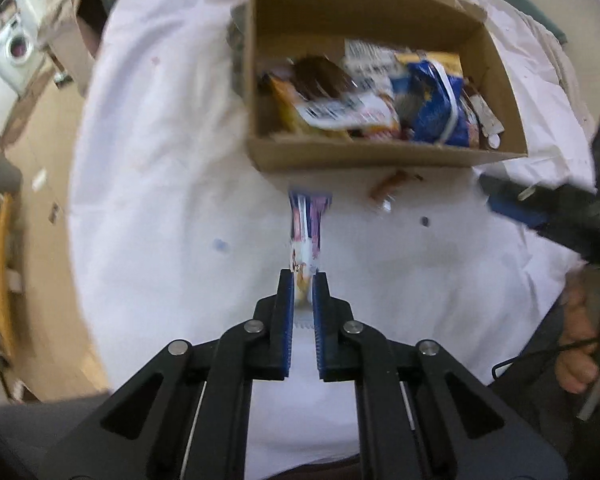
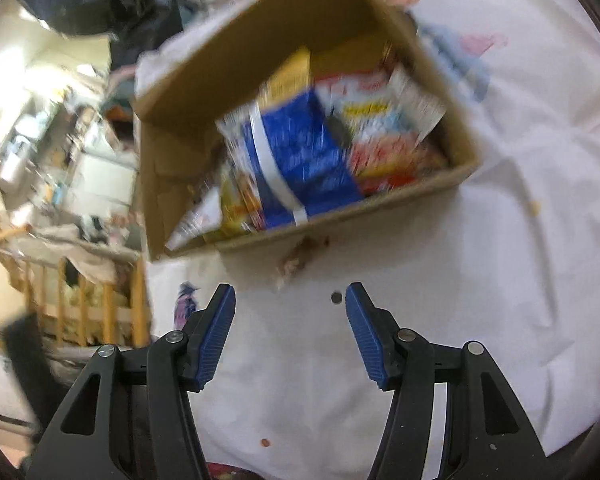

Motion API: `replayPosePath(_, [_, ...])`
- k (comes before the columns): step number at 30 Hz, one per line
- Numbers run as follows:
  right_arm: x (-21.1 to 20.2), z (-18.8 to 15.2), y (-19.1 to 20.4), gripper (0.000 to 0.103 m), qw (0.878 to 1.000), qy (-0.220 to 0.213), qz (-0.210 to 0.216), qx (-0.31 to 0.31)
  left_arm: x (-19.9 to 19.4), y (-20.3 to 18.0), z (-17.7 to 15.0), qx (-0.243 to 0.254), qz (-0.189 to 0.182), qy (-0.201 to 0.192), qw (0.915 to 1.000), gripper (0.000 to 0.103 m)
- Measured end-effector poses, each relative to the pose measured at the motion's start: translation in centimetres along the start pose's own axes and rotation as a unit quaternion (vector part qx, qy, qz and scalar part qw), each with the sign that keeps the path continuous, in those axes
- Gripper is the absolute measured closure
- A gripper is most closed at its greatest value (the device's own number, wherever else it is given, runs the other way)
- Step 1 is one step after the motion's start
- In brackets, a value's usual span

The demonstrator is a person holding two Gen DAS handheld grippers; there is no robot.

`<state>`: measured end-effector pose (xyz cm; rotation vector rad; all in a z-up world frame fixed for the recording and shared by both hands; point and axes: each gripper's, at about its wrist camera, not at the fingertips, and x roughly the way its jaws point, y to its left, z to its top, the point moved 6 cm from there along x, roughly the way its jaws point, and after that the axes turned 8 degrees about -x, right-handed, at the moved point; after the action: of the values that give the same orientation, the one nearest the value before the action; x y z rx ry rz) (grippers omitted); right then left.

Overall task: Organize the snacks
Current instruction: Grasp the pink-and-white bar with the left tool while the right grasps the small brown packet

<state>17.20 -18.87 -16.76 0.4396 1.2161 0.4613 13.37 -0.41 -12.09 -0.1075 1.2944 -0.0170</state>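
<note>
Nearing the end, judging by the cardboard box (image 1: 384,152) on the white-sheeted counter (image 1: 160,200) already holding most snacks. Left tool (image 1: 303,280) clenching one end of a purple snack packet (image 1: 307,224) just short of the box. Right tool (image 2: 290,300) hanging released and empty, nearing a brown wrapped snack (image 2: 300,258) lying beside the box wall.

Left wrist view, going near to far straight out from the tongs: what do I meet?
Left tongs shut on a purple-and-white snack packet → cardboard box near wall → snack packs inside, including a blue bag → box's far wall.
</note>
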Motion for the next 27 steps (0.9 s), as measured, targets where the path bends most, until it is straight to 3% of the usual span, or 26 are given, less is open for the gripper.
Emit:
replayPosePath(4, [4.3, -0.8, 0.9, 0.043, 0.999, 0.032, -0.011, 0.015, -0.5, 2.2, 1.9, -0.034, -0.002, -0.018, 0.9993, 0.096])
replayPosePath(8, [7.0, -0.1, 2.0, 0.044, 0.998, 0.027, -0.048, 0.016, 0.5, 3.0, 1.8, -0.074, -0.02, -0.003, 0.997, 0.096])
replayPosePath(11, [8.4, 0.6, 2.2, 0.044, 0.996, 0.017, -0.085, 0.022, 0.4, 3.9, 1.7, -0.09, -0.013, -0.01, 0.9958, 0.096])
replayPosePath(13, [9.2, 0.9, 2.3, 0.06, 0.992, 0.009, -0.122, 0.012, 0.6, 4.0, 1.6, -0.094, -0.02, -0.007, 0.9954, 0.096])
replayPosePath(14, [9.6, 0.9, 2.2, 0.074, 0.989, 0.008, -0.145, 0.002, 0.7, 3.9, 1.6, -0.093, -0.02, -0.005, 0.9955, 0.095])
replayPosePath(15, [9.8, 0.7, 2.2, 0.076, 0.989, 0.006, -0.147, 0.001, 0.9, 3.9, 1.5, -0.091, -0.017, -0.002, 0.9957, 0.095])
replayPosePath(16, [9.7, 0.5, 2.1, 0.077, 0.989, 0.001, -0.146, 0.002, 1.0, 4.0, 1.5, -0.092, -0.015, 0.0, 0.9956, 0.092])
replayPosePath(18, [9.0, -0.3, 1.9, 0.083, 0.99, -0.005, -0.138, -0.001, 1.3, 4.2, 1.5, -0.1, -0.013, 0.005, 0.9948, 0.071])
replayPosePath(20, [8.0, -1.2, 1.6, 0.088, 0.993, 0.002, -0.121, 0.006, 1.5, 4.4, 1.5, -0.112, -0.011, 0.003, 0.9936, 0.033])
replayPosePath(22, [6.3, -2.1, 1.5, 0.087, 0.995, 0.003, -0.101, 0.011, 1.7, 4.3, 1.4, -0.115, -0.004, 0.0, 0.9933, 0.027])
replayPosePath(25, [3.6, -3.1, 2.2, 0.088, 0.997, -0.008, -0.08, -0.005, 3.2, 3.2, 1.5, -0.087, 0.031, -0.008, 0.9957, 0.027])
replayPosePath(27, [2.2, -3.6, 2.5, 0.087, 0.998, -0.011, -0.064, -0.01, 5.0, 2.4, 1.3, -0.083, 0.043, 0.007, 0.9956, 0.028])
